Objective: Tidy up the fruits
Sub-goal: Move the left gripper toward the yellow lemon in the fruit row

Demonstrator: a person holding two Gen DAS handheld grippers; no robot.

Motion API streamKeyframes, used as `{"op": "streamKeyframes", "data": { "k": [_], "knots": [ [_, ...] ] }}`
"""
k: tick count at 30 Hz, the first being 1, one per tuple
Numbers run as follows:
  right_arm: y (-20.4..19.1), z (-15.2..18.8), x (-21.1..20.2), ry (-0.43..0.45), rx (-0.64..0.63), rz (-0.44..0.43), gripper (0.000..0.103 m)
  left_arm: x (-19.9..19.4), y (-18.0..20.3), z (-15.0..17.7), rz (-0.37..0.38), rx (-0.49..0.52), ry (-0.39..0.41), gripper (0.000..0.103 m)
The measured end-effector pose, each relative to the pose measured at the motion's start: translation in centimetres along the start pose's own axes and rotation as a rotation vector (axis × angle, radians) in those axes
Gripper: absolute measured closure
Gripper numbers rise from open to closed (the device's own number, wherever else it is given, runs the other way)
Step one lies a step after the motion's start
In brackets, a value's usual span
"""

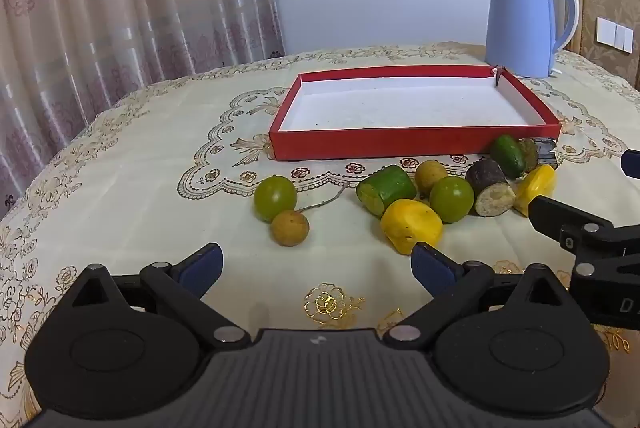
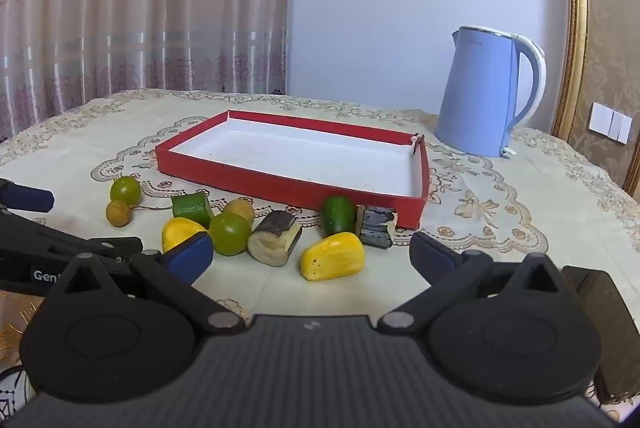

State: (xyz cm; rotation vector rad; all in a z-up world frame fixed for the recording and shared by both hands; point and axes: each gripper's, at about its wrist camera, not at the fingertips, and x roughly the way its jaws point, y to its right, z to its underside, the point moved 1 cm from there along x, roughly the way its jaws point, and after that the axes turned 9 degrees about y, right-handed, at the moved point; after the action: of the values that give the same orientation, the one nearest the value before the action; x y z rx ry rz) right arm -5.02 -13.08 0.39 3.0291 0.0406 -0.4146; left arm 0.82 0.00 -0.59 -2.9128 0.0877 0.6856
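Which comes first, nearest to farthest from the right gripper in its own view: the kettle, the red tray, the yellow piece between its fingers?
1. Yellow piece, just ahead of the right gripper.
2. Red tray, mid-table.
3. Kettle, back right.

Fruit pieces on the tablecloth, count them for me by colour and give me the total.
Green round fruits: 2
Green cut pieces: 2
Yellow pieces: 2
Tan round fruits: 2
Dark-skinned cut pieces: 2
Total: 10, all outside the red tray.
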Motion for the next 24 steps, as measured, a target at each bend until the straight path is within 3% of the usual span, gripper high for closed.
{"op": "streamKeyframes", "data": {
  "k": [20, 24],
  "knots": [
    [1.0, 0.9, 1.0, -0.014, 0.015, 0.017, 0.000, 1.3, -0.5, 0.3, -0.011, -0.004, -0.035, 0.002],
    [0.9, 0.9, 0.4, 0.026, 0.012, 0.032, 0.000, 1.7, -0.5, 0.4, -0.018, -0.004, -0.039, 0.002]
  ]
}}
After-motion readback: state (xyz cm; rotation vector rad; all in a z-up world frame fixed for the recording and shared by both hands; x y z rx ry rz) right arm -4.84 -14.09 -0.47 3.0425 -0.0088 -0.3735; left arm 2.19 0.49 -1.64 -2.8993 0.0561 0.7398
